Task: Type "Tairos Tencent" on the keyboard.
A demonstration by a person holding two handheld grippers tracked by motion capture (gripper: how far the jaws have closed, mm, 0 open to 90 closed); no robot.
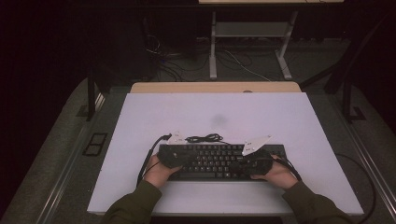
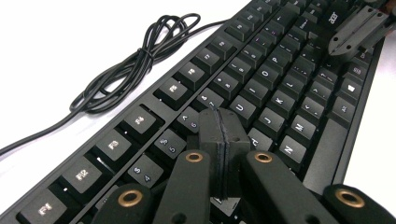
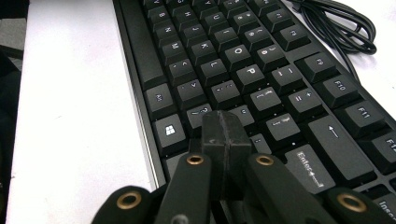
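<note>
Typing step, I judge: left gripper and right gripper, both clenched empty, poised over keyboard near table's front edge; next, press a key squarely.

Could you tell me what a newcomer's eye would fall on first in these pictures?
Probably the black keyboard, lying across the near middle of the white table, with a hand at each end. The left gripper and right gripper are both shut, tips poised over the keys. Just behind the keyboard lies its coiled black cable.
</note>
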